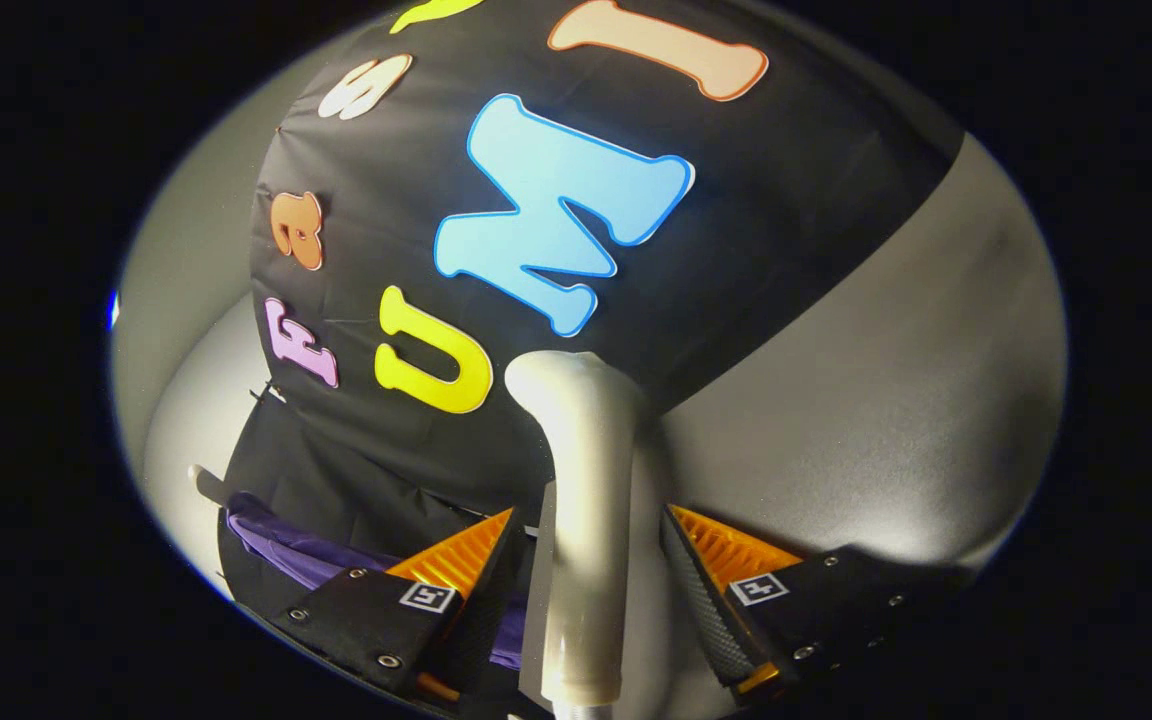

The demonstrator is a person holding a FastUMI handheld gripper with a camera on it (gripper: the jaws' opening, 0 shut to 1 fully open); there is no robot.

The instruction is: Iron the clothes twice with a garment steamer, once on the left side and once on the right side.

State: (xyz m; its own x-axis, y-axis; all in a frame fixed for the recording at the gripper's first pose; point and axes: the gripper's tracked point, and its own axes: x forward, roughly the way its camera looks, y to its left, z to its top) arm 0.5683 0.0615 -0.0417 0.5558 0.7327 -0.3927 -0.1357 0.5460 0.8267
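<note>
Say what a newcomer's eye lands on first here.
The pale garment steamer stands upright between the tongs, its head rising above them against the booth's black cloth wall. Both fingers seem to press its handle. Behind the fingers on one side, a purple garment hangs from a pale bar.

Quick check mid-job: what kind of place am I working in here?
Looks like a staged booth, not a home: black cloth wall against plain grey panels, a purple garment hanging low beyond the claw, whose fingers flank the white steamer handle.
</note>
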